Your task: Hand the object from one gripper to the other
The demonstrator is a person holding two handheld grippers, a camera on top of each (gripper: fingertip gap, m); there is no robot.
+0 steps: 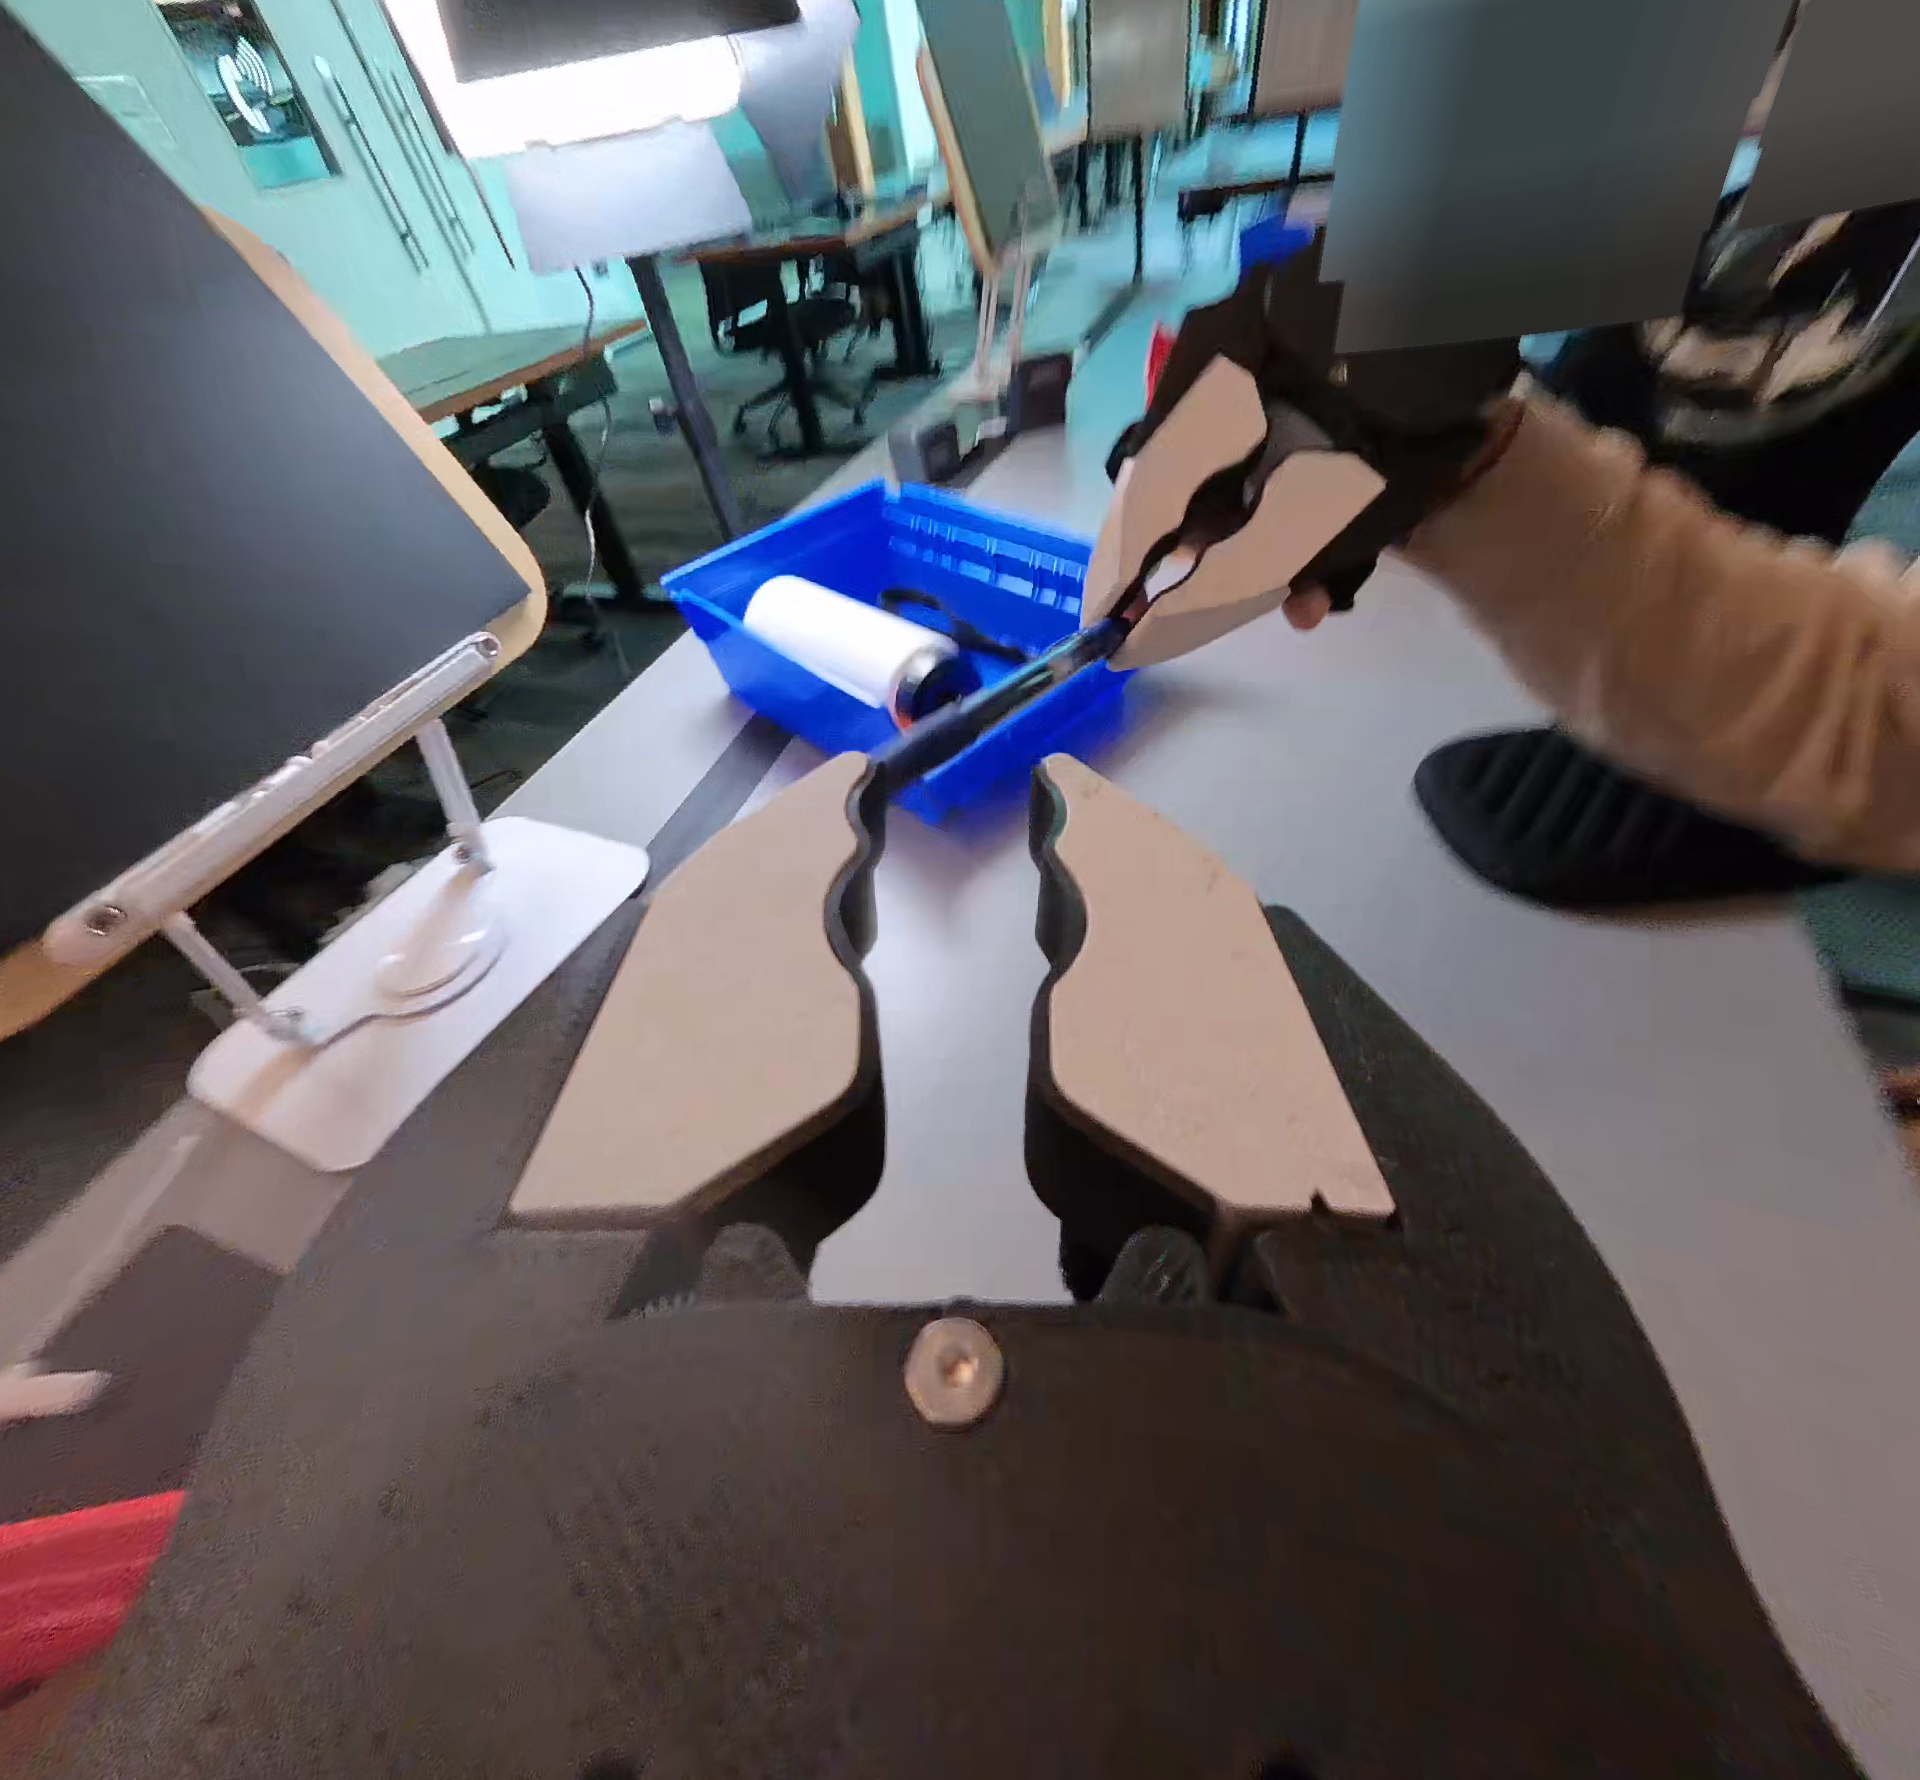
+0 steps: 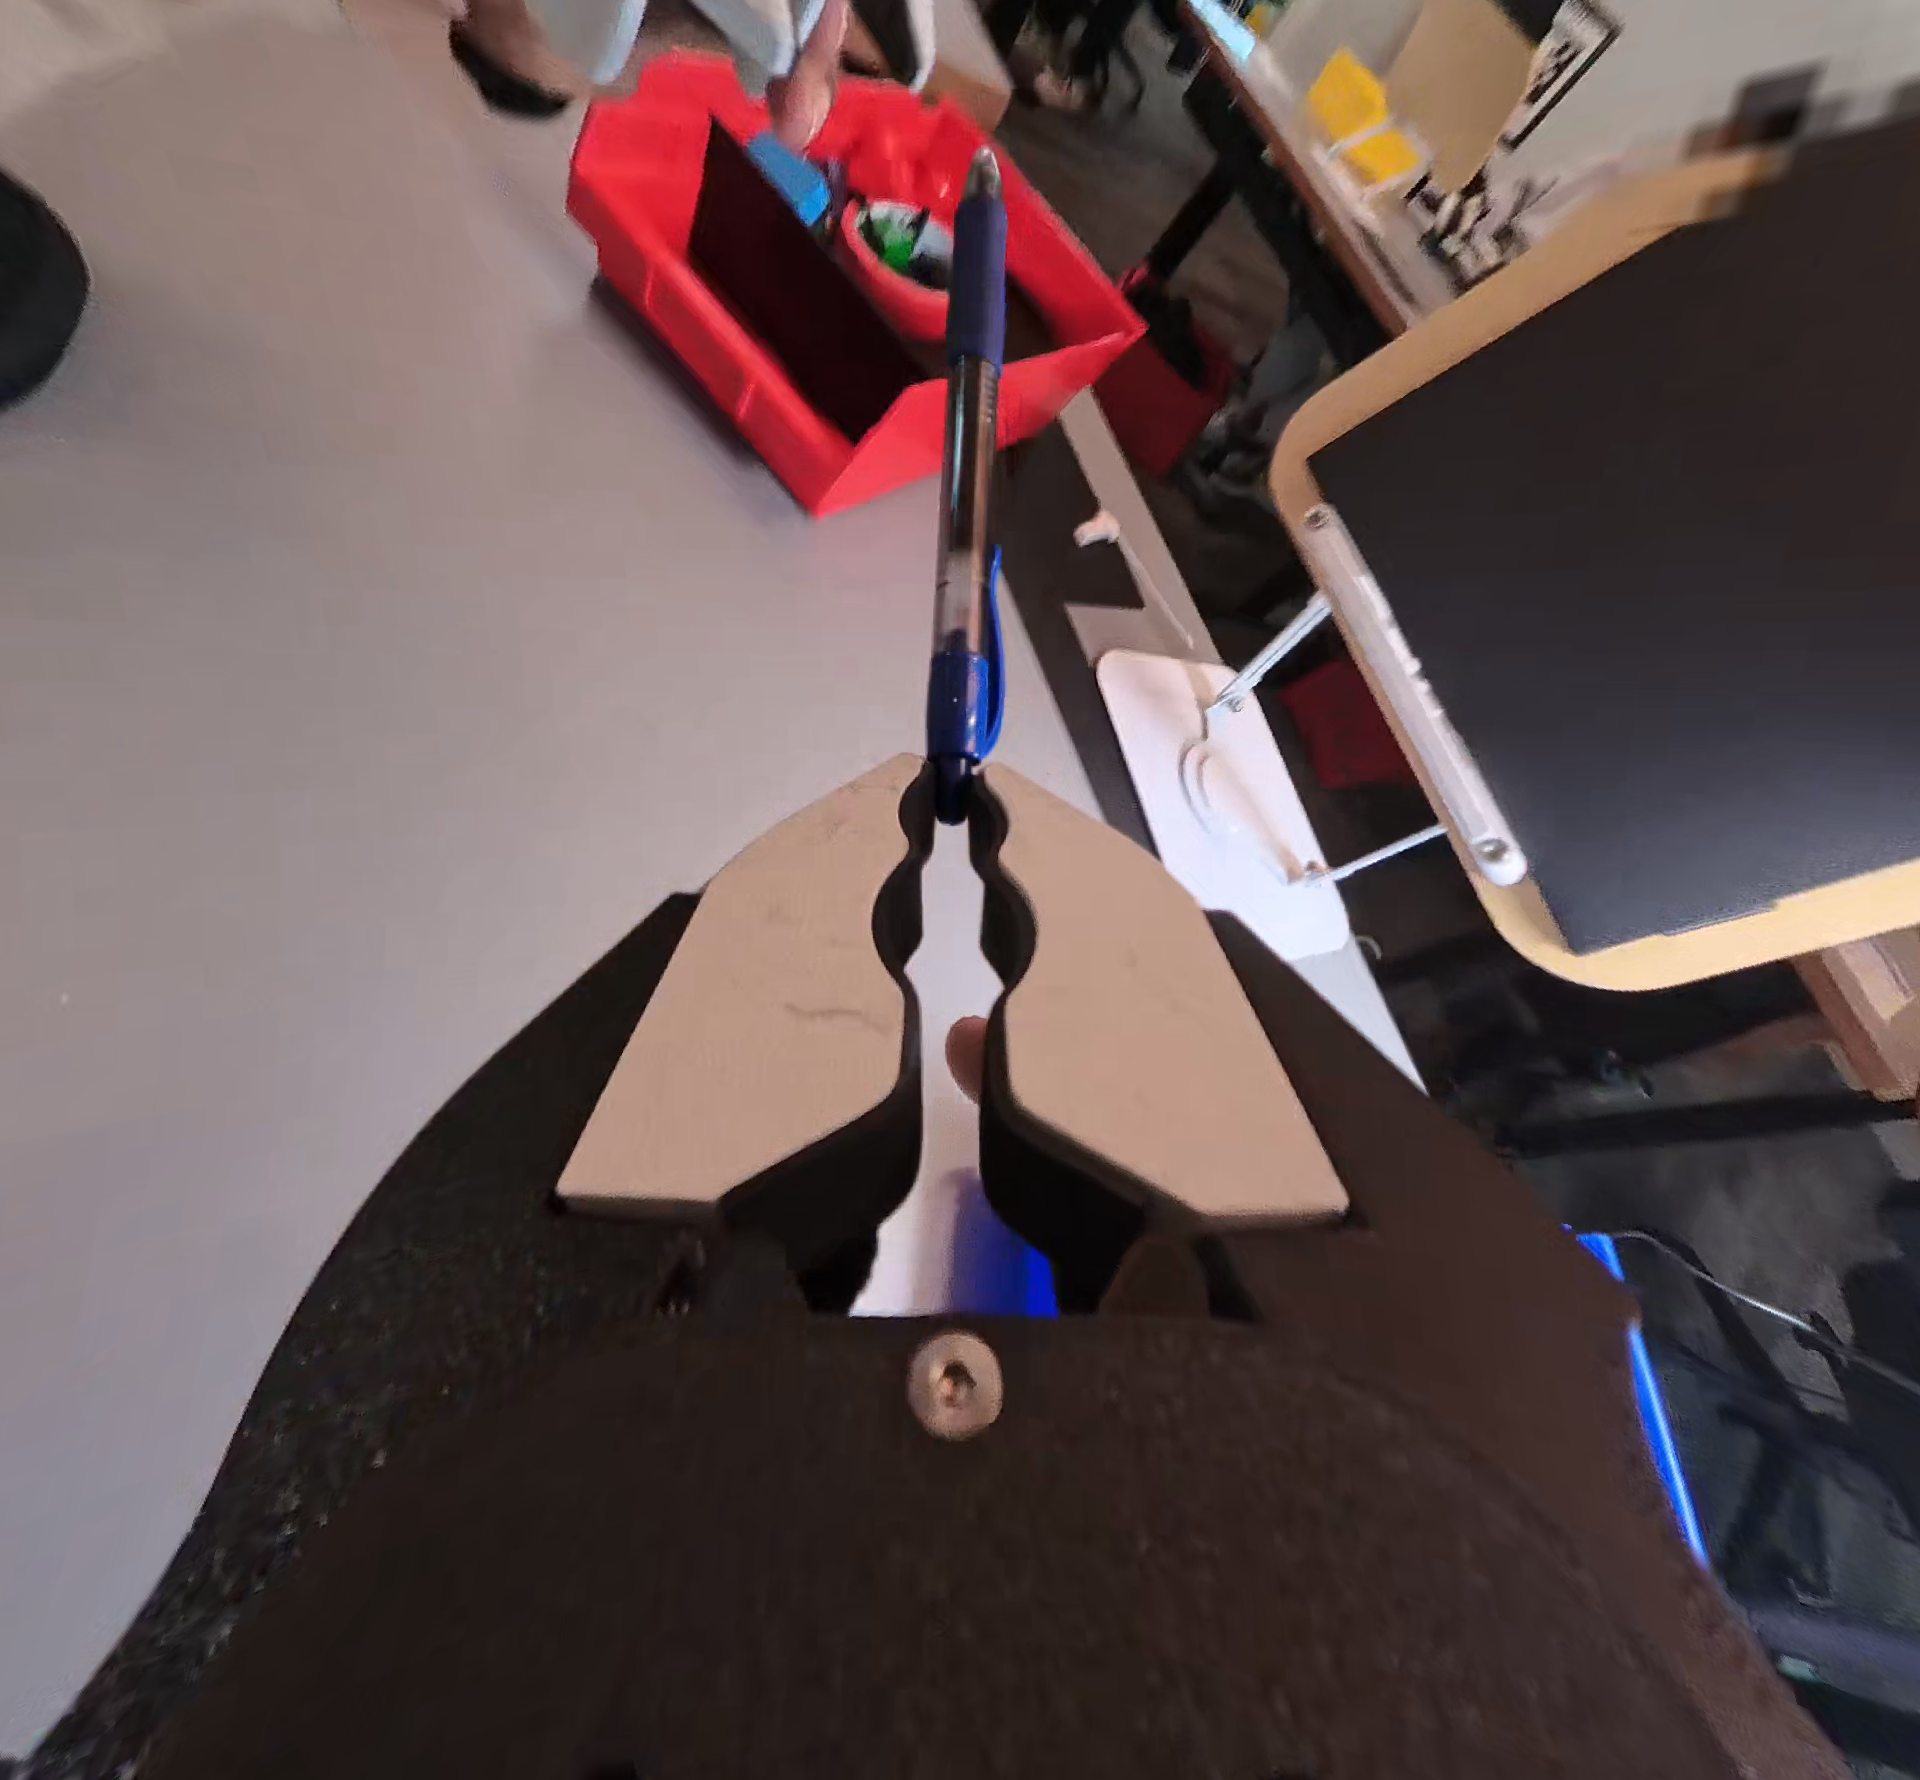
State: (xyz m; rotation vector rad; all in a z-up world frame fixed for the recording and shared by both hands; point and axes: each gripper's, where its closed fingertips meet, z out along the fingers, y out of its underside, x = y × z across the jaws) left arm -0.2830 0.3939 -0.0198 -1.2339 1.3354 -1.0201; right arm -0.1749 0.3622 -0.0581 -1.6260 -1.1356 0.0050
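Note:
A blue pen [image 2: 961, 483] with a clear barrel sticks straight out of my right gripper [image 2: 956, 785], which is shut on its clip end. In the left wrist view the right gripper [image 1: 1107, 637] holds the pen [image 1: 987, 712] slanting down toward my left gripper [image 1: 956, 780]. The left gripper is open and empty, a little above the grey table [image 1: 1351, 899]. The pen's grip end reaches the tip of its left finger [image 1: 727, 1003]. The pen is not between the jaws.
A blue bin [image 1: 790, 691] with a white roll [image 1: 842, 634] stands just beyond the left gripper. A red bin [image 2: 748, 380] of small items lies beyond the pen tip. A dark board on a white stand [image 1: 416, 982] is at the table edge. A black object [image 1: 1579, 826] lies right. The grippers' ends are close to 12 centimetres from one another.

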